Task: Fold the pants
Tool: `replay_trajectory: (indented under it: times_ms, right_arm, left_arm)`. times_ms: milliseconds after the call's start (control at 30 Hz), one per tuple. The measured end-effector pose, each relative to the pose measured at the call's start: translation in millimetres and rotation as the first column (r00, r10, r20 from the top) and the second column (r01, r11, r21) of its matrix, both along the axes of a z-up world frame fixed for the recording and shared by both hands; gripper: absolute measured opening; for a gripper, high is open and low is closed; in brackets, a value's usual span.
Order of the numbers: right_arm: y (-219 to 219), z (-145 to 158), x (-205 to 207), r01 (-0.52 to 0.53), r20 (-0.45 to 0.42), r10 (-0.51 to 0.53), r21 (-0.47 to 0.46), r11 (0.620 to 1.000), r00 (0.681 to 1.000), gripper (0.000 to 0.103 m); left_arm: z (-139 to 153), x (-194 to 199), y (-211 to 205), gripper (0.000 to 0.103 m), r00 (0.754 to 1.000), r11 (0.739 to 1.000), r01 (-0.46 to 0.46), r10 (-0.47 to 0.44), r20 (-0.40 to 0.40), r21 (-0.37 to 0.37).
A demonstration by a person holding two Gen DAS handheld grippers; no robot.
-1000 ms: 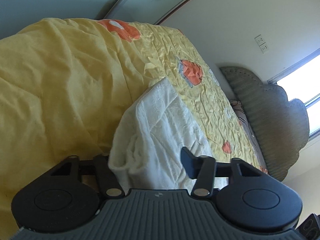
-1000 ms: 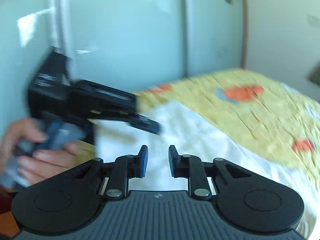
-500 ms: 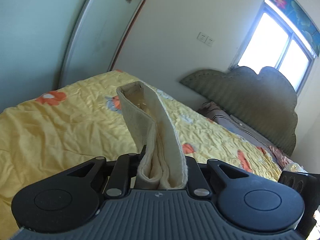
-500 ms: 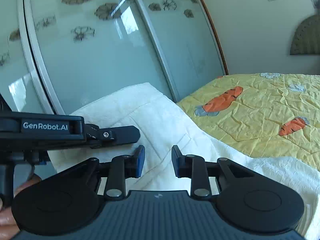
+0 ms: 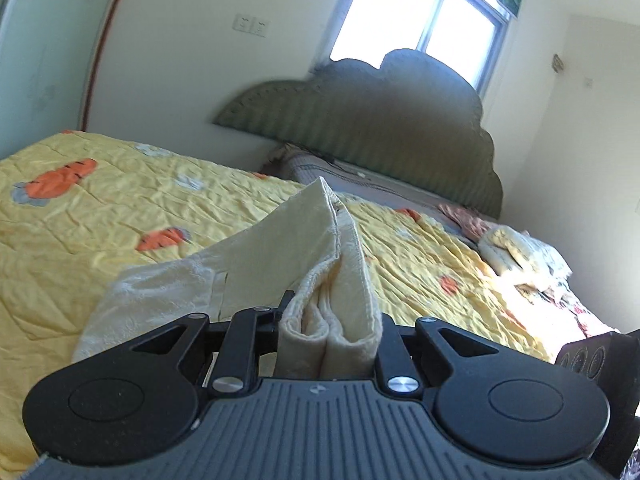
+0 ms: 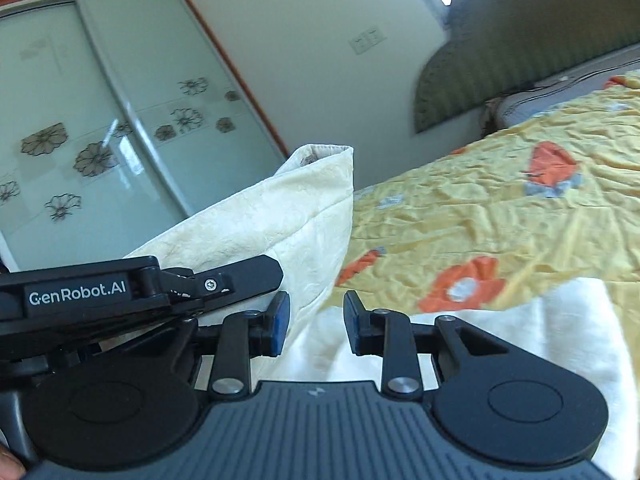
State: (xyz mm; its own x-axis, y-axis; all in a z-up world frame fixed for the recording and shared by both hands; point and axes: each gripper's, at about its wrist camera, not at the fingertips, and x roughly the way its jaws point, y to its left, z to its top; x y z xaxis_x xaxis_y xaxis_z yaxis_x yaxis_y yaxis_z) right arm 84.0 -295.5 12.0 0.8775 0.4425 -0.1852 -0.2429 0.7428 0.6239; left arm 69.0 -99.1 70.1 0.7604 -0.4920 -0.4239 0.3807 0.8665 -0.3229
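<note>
The cream pants (image 5: 280,256) lie on a yellow quilted bed with orange carrot prints. My left gripper (image 5: 328,340) is shut on a bunched fold of the pants and holds it up off the bed, the cloth standing up between its fingers. In the right wrist view the lifted part of the pants (image 6: 288,220) rises at the left and the rest spreads white across the bed (image 6: 540,340). My right gripper (image 6: 314,322) is open and empty just above the cloth. The left gripper's body (image 6: 140,288) shows beside it on the left.
The yellow quilt (image 5: 100,232) covers the bed. A green padded headboard (image 5: 380,120) stands at the far end under a window. A small pile of crumpled cloth (image 5: 516,252) lies at the right of the bed. Glass sliding wardrobe doors (image 6: 100,140) stand at the left.
My left gripper closed on the pants and lifted the fold, then swung toward the headboard. My right gripper stayed open and moved alongside over the cloth.
</note>
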Motion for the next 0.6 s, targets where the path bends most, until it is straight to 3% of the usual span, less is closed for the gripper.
replay_trajectory:
  times_ms: [133, 267, 433, 600]
  right_arm:
    - [-33, -22, -16, 0.102, -0.072, -0.102, -0.009, 0.995, 0.992, 0.029]
    - [-52, -42, -22, 0.155, -0.133, -0.163, -0.065, 0.986, 0.978, 0.029]
    - [-64, -56, -29, 0.193, -0.165, -0.203, -0.078, 0.978, 0.965, 0.029]
    - [-68, -58, -35, 0.211, -0.164, -0.236, -0.154, 0.965, 0.958, 0.029]
  left_arm:
    - [-25, 4, -44, 0.017, 0.995, 0.996, 0.084, -0.083, -0.051, 0.027]
    - [-45, -4, -78, 0.018, 0.991, 0.988, 0.126, -0.122, -0.047, 0.087]
    - [-55, -10, -98, 0.021, 0.987, 0.981, 0.156, -0.151, -0.054, 0.118]
    - [-61, -12, -110, 0.023, 0.982, 0.975, 0.182, -0.175, -0.069, 0.128]
